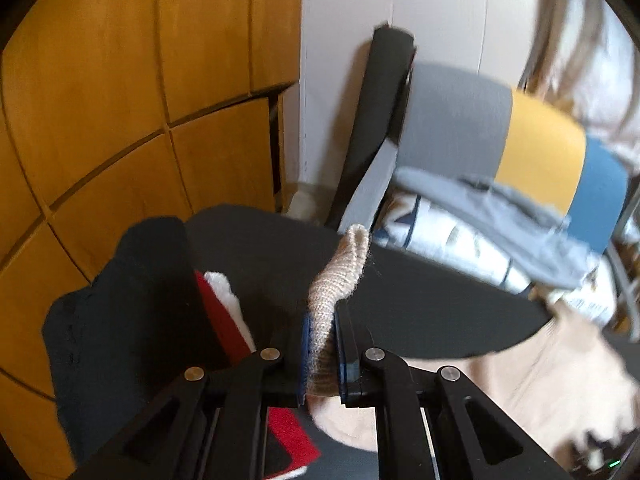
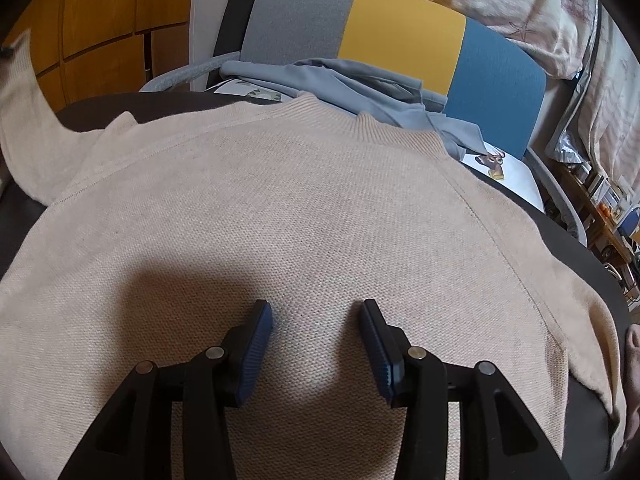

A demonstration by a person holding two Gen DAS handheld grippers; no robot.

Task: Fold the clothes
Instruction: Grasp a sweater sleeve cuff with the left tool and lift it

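A beige knit sweater (image 2: 304,208) lies spread flat on a dark table (image 2: 120,106), collar toward the far edge. My right gripper (image 2: 317,312) is open and empty, its blue pads just above the sweater's middle. My left gripper (image 1: 322,316) is shut on the sweater's left sleeve cuff (image 1: 344,268), held up above the table; the raised sleeve (image 2: 20,120) shows at the left edge of the right wrist view. The rest of the sweater (image 1: 540,380) trails off to the right in the left wrist view.
A chair with a grey, yellow and blue back (image 2: 400,32) stands behind the table, with a light blue garment (image 2: 360,88) draped on it. Folded black, red and white clothes (image 1: 132,320) are stacked at the table's left. Wooden cabinets (image 1: 120,100) stand at left.
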